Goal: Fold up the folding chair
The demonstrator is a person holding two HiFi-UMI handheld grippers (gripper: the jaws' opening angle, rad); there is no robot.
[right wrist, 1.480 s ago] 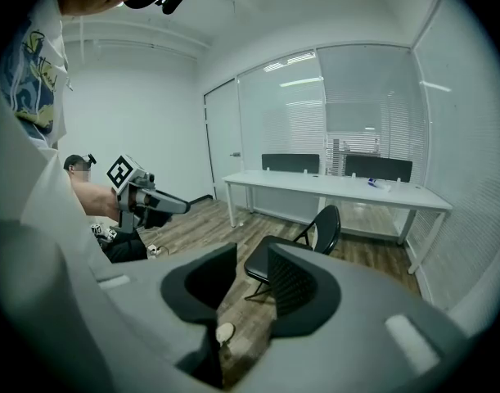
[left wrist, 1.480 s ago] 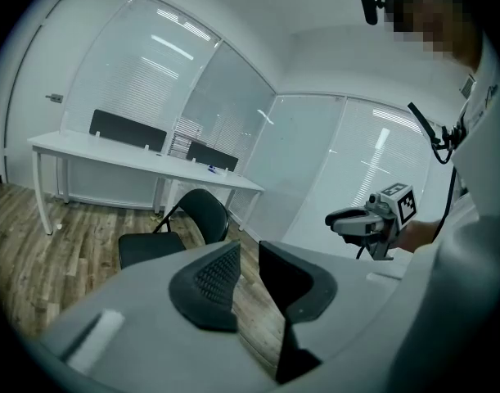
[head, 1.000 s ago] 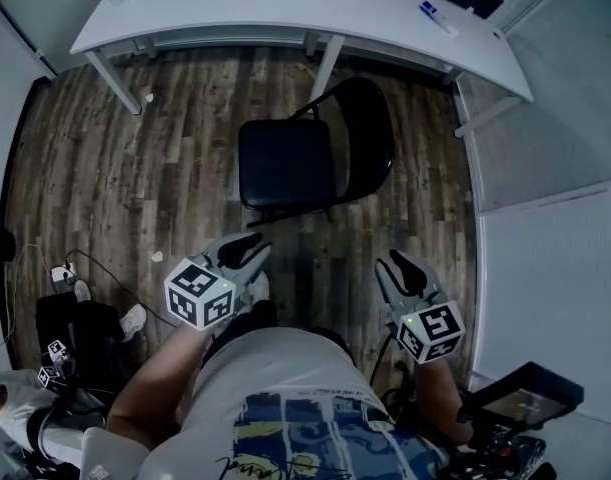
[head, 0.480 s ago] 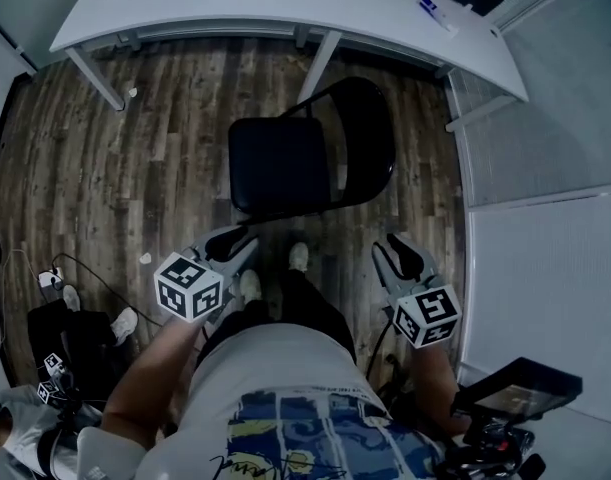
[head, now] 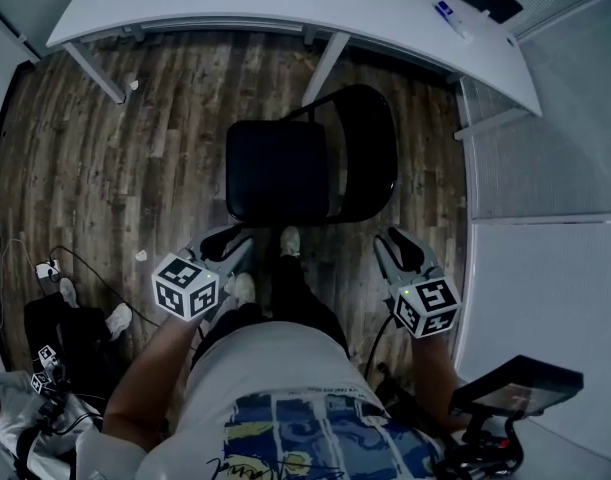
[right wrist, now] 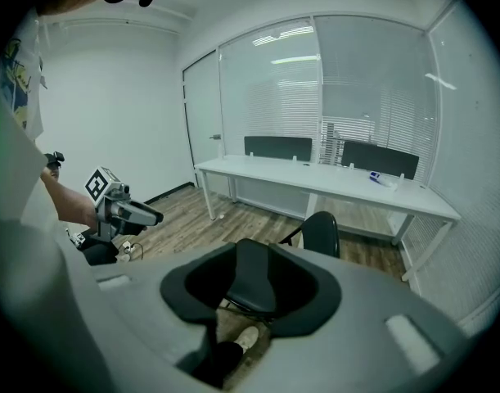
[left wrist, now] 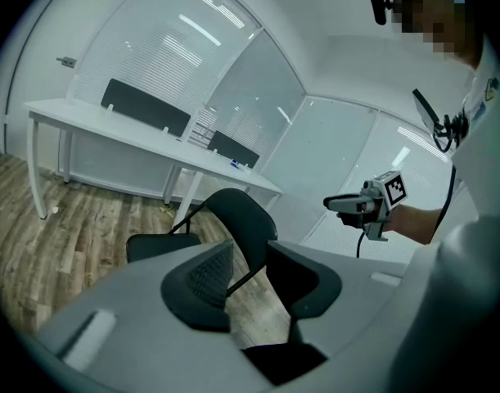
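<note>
One folding chair (head: 285,173) stands unfolded on the wooden floor (head: 135,148), its black seat level and its rounded backrest upright. It sits just in front of the single long white bench (head: 285,3), between the bench and the person. In the head view the seat lies to the left and the backrest to the right.

Two tongs are in view, one in each hand, each carrying one marker cube: the left cube (head: 185,288) and the right cube (head: 426,308). The left tongs (head: 228,245) point at the near edge of the seat, close to it but apart from it. Their jaws have just been opening a little and stand spread. The left gripper view shows only the chair's backrest (left wrist: 241,219) far beyond the gap, with nothing between the pads. The right tongs (head: 400,253) hang near the backrest side of the chair without touching it. Their jaws are also spread and empty, and the right gripper view shows the seat through the gap.

Two light shoes show below the chair, one (head: 290,241) just by the seat and one (head: 242,288) further back. One small blue-and-white object (head: 447,13) lies on the bench. Two dark panels (right wrist: 278,147) (right wrist: 379,158) stand along the bench's far edge.
</note>
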